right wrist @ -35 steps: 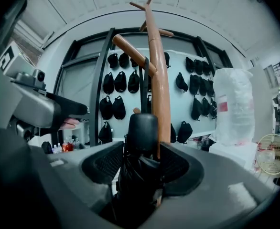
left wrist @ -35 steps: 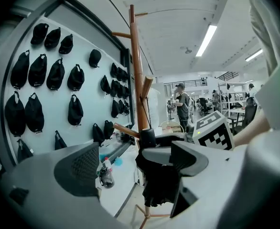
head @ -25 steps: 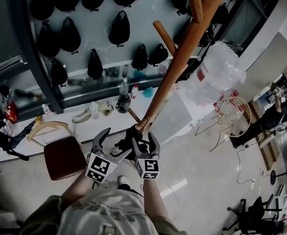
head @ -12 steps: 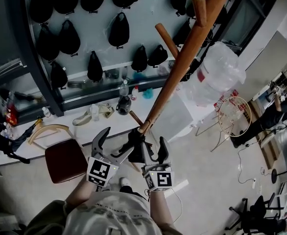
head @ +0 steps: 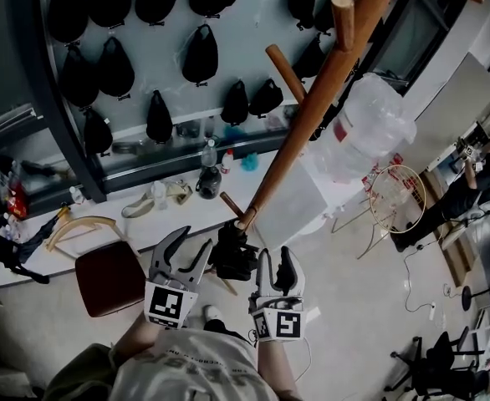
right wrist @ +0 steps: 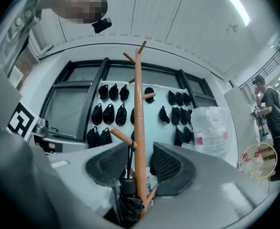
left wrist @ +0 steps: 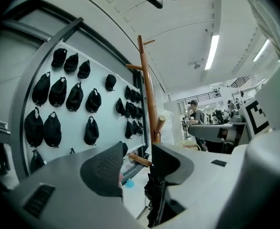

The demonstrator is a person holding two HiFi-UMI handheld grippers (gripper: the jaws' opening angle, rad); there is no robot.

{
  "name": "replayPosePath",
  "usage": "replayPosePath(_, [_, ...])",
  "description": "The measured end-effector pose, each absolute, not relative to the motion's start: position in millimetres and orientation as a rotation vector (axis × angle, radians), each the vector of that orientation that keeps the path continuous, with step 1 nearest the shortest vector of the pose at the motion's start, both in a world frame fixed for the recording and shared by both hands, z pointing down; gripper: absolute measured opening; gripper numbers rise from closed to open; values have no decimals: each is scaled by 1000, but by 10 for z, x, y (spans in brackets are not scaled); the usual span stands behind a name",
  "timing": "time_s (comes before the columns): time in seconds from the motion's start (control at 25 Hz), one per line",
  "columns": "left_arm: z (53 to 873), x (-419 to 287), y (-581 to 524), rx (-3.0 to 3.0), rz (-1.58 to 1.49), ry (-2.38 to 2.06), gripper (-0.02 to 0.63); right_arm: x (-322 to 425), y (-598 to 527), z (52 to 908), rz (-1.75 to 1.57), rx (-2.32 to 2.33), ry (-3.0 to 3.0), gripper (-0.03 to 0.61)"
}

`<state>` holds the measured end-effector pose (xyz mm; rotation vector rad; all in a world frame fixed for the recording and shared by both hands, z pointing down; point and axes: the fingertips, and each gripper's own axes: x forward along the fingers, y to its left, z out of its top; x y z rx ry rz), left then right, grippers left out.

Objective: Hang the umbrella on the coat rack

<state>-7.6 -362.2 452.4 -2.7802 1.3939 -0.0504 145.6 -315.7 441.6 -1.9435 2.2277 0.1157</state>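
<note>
The folded black umbrella [head: 232, 256] hangs by its strap from a low peg [right wrist: 120, 137] of the wooden coat rack [head: 312, 98]. In the right gripper view the umbrella [right wrist: 127, 194] dangles beside the pole [right wrist: 139, 128]. My left gripper [head: 185, 252] sits just left of the umbrella and my right gripper [head: 276, 266] just right of it. Neither touches it. Both grippers' jaws are closing with nothing pressed between their pads. Through the left gripper [left wrist: 137, 163] I see the umbrella [left wrist: 154, 194] beyond the jaws, and the rack [left wrist: 147, 94] behind it.
A brown chair [head: 107, 274] stands at the lower left. Black caps [head: 200, 55] hang on the wall above a cluttered counter [head: 170, 192]. A large plastic-wrapped bundle [head: 366, 124] and a wire fan guard [head: 400, 199] are right of the rack. A person [head: 471, 197] sits far right.
Both grippers have drawn back from the umbrella toward me, the right one farther. Their jaws have narrowed. The umbrella stays hanging on the low peg.
</note>
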Motion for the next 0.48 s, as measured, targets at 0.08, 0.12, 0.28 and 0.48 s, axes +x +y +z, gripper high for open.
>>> replayPosePath(0.08, [4435, -135, -3629, -2741, 23, 1441, 118, 1487, -3123, 4353, 135, -1965, 2184, 108])
replayPosePath(0.12, [4393, -165, -3633, -2726, 62, 1467, 49, 1491, -3112, 4311, 154, -1979, 2164, 56])
replayPosePath(0.28, [4331, -189, -3630, -2738, 147, 1466, 11, 1443, -3100, 4208, 196, -1988, 2140, 2])
replayPosePath(0.48, [4324, -167, -3627, -2745, 143, 1447, 11, 1452, -3078, 4205, 236, -1993, 2168, 1])
